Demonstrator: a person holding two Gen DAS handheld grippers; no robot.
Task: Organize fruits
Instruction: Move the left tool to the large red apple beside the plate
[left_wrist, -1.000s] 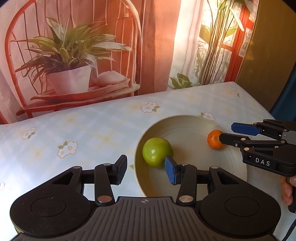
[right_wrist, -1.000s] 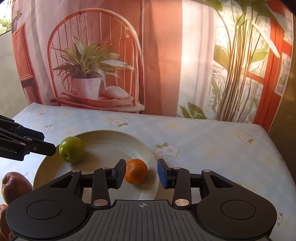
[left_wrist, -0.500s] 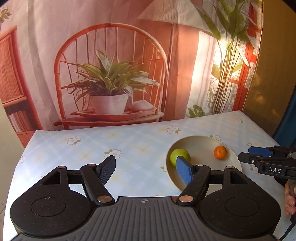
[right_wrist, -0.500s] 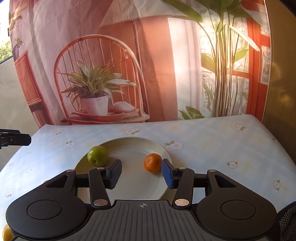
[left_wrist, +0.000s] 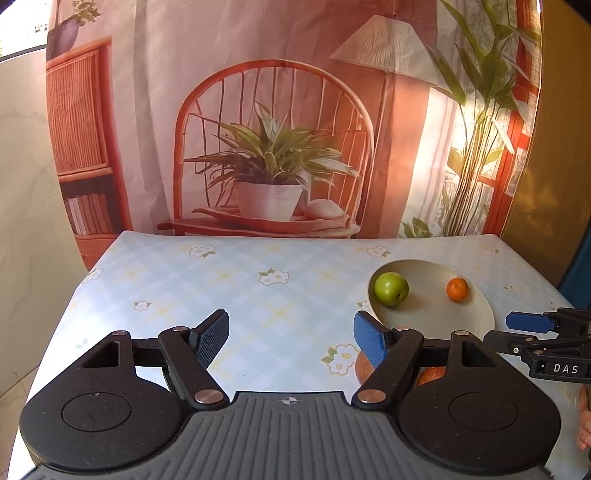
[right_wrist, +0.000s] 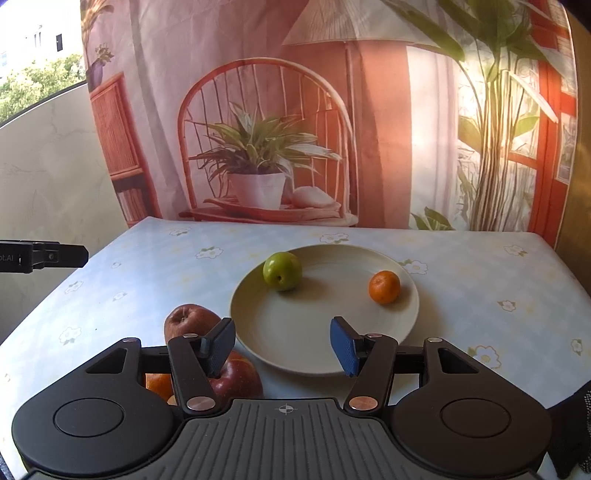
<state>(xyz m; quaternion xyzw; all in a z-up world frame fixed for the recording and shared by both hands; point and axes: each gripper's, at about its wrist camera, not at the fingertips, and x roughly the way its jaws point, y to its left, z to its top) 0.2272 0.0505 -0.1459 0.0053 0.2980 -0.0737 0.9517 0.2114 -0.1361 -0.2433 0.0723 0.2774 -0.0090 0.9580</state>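
A pale plate (right_wrist: 325, 332) is seen on the tabletop (right_wrist: 480, 266), which is covered by a light blue checked cloth with small flowers. On the plate a green apple (right_wrist: 282, 271) is placed at the far left and a small orange (right_wrist: 384, 287) at the right, well apart from each other. Two red apples are found off the plate at its near left: one (right_wrist: 188, 319) just beside the rim, the other (right_wrist: 236, 376) nearer the camera and partly hidden. A bit of another orange fruit (right_wrist: 159, 384) is glimpsed beside them.

The right claw (right_wrist: 282, 347) is held over the plate's near edge; its jaws are opening and nothing is gripped between them. The left claw (left_wrist: 291, 339) is held wide over bare cloth left of the plate, and nothing is gripped by it either.
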